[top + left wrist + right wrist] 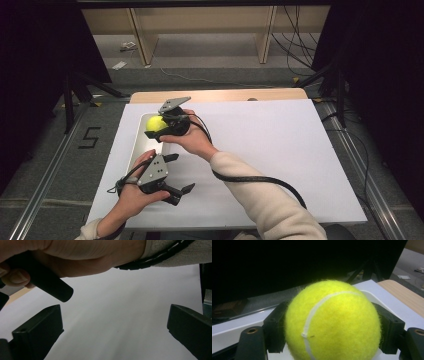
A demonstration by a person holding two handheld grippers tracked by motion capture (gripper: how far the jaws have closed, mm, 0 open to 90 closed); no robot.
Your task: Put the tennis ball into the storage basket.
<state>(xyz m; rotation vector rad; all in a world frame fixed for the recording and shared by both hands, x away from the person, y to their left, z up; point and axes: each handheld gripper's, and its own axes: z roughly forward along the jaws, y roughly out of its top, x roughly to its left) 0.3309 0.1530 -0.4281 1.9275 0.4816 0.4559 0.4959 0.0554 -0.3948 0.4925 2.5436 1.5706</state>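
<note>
Over the white tray (136, 145) at the table's left side, the right gripper (156, 129) pinches a yellow tennis ball (156, 123) between its two jaws; the right gripper view shows the jaws pressed against the ball's sides. Nearer the person, the left gripper (180, 174) hangs just above the white board (280, 150), jaws spread wide with nothing between them.

From the high view we look forward and down on the whole worktop (280, 150) from the person's side. In the left gripper view we sit low and close above the white surface, facing across it. In the right gripper view we face the tennis ball (332, 322) at very close range; the high view shares it.
</note>
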